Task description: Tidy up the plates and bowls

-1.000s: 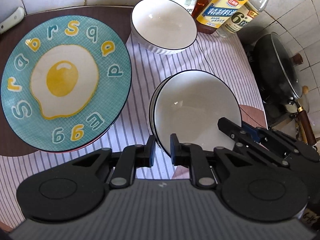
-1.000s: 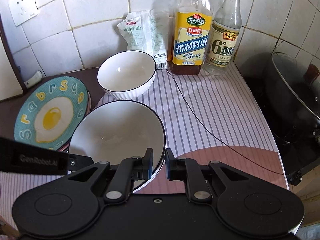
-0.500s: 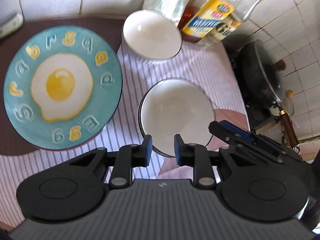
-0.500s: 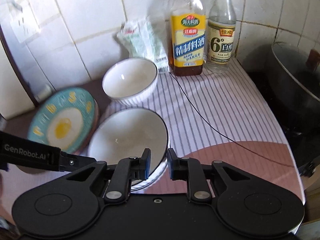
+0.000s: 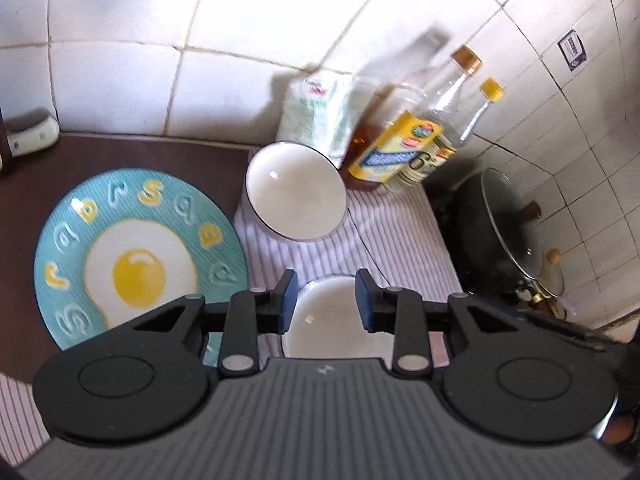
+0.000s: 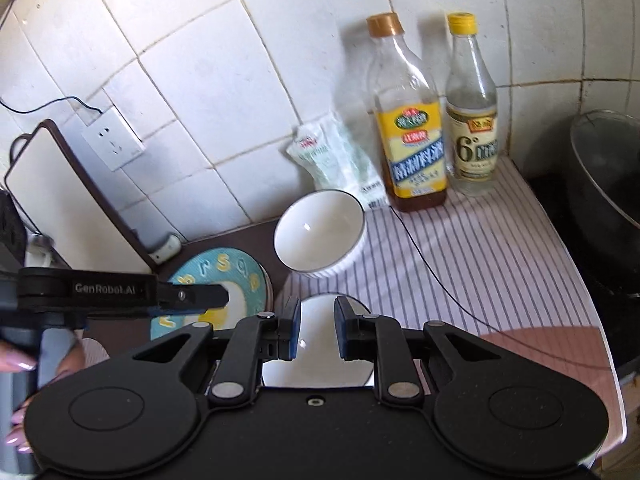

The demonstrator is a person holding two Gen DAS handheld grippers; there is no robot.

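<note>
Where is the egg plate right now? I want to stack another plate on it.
In the left wrist view the egg plate lies flat at the left, on the dark brown mat, just left of the far white bowl and the striped cloth.

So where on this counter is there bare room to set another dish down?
The widest free patch is the striped cloth right of the two white bowls, reaching the counter's edge by the wok; only a thin cord crosses it. Crowded: the back wall, with bottles and a packet, and the left, filled by the egg plate.
</note>
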